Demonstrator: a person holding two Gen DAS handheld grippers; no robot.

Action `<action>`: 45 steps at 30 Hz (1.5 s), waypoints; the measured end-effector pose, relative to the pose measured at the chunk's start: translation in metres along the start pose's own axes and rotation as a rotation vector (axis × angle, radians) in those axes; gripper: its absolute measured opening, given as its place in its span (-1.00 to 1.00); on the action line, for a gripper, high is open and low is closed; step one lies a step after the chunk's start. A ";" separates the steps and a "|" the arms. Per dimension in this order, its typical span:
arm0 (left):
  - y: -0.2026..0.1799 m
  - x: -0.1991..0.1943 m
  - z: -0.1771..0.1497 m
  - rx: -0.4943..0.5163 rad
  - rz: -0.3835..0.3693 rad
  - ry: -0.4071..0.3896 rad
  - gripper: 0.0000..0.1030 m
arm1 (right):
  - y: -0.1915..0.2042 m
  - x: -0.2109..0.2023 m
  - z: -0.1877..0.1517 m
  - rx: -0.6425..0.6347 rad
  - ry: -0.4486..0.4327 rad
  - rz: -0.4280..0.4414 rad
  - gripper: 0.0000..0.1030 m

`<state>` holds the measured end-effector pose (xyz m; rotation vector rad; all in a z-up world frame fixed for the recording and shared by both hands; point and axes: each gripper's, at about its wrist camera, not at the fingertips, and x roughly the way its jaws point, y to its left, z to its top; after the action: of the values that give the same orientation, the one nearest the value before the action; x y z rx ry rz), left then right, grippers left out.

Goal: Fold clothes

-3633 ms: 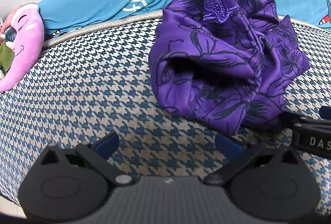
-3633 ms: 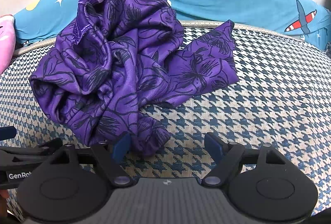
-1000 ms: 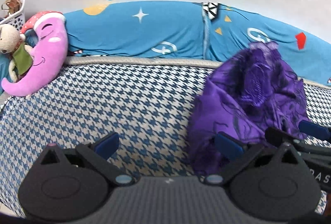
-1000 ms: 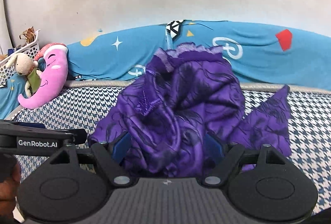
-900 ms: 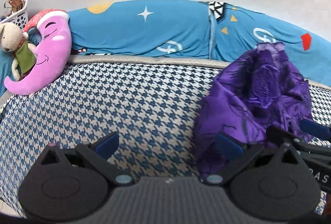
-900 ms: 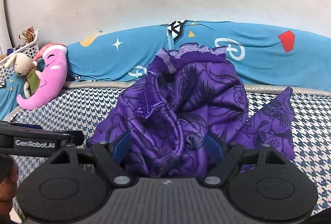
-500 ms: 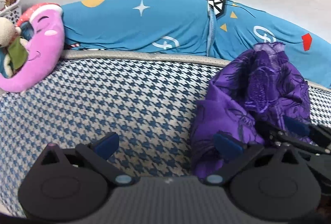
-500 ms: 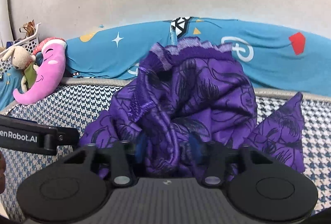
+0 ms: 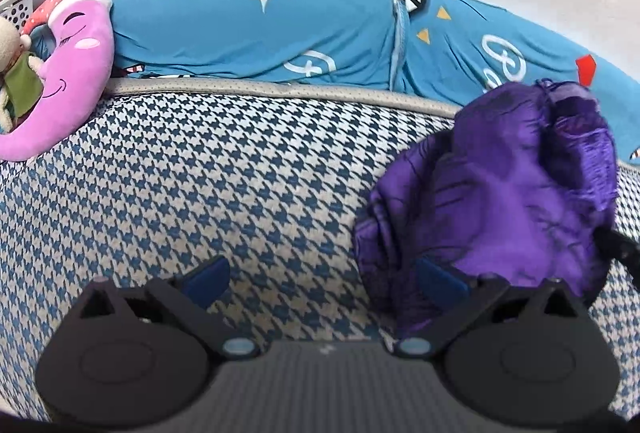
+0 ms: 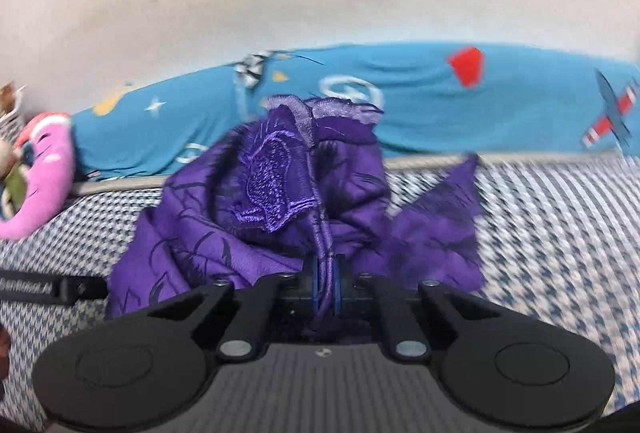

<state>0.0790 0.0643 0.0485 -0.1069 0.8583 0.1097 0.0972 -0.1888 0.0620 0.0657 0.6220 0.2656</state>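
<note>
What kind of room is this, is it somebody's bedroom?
Probably a bedroom, maybe a child's. There is a checked mattress, a blue bedsheet with stars and planes bunched along the wall, and a pink moon plush toy at the corner. A crumpled purple garment lies on the mattress.

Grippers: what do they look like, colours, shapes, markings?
Both match: a matte black ribbed body with two rounded lobes, silver pivot screws, black linkage arms and blue finger pads. Points: left gripper, right gripper. In the right wrist view, the left gripper's black side bar carries white lettering, too blurred to read.
</note>
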 end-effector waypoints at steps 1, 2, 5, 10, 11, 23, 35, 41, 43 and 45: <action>-0.001 0.000 -0.001 0.006 -0.001 0.000 1.00 | -0.005 -0.001 0.000 0.021 0.015 -0.009 -0.83; -0.003 0.000 -0.002 0.011 0.000 0.000 1.00 | -0.010 -0.001 0.000 0.042 0.030 -0.018 -0.83; -0.007 -0.001 -0.004 0.026 0.006 -0.008 1.00 | -0.024 -0.004 0.002 0.099 0.062 -0.032 -0.81; -0.013 -0.005 -0.006 0.060 -0.002 -0.024 1.00 | -0.034 -0.017 0.007 0.124 0.004 0.015 -0.54; -0.014 -0.006 -0.006 0.066 -0.010 -0.026 1.00 | -0.035 -0.019 0.008 0.126 -0.009 0.023 -0.47; -0.024 -0.007 -0.010 0.099 -0.041 -0.032 1.00 | -0.022 -0.031 0.020 0.110 -0.133 0.156 -0.21; -0.009 -0.012 -0.010 0.078 -0.043 -0.035 1.00 | 0.036 0.002 0.021 0.039 -0.090 0.264 0.07; 0.004 -0.012 -0.008 0.050 -0.025 -0.035 1.00 | 0.054 0.022 0.014 0.000 -0.056 0.233 0.37; 0.006 -0.011 -0.008 0.045 -0.019 -0.025 1.00 | 0.058 0.026 0.011 -0.021 -0.046 0.210 0.37; 0.008 -0.008 -0.008 0.040 -0.013 -0.010 1.00 | 0.059 0.030 0.007 -0.033 -0.033 0.188 0.34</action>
<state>0.0665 0.0705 0.0486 -0.0741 0.8488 0.0806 0.1114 -0.1241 0.0595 0.0970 0.5789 0.4554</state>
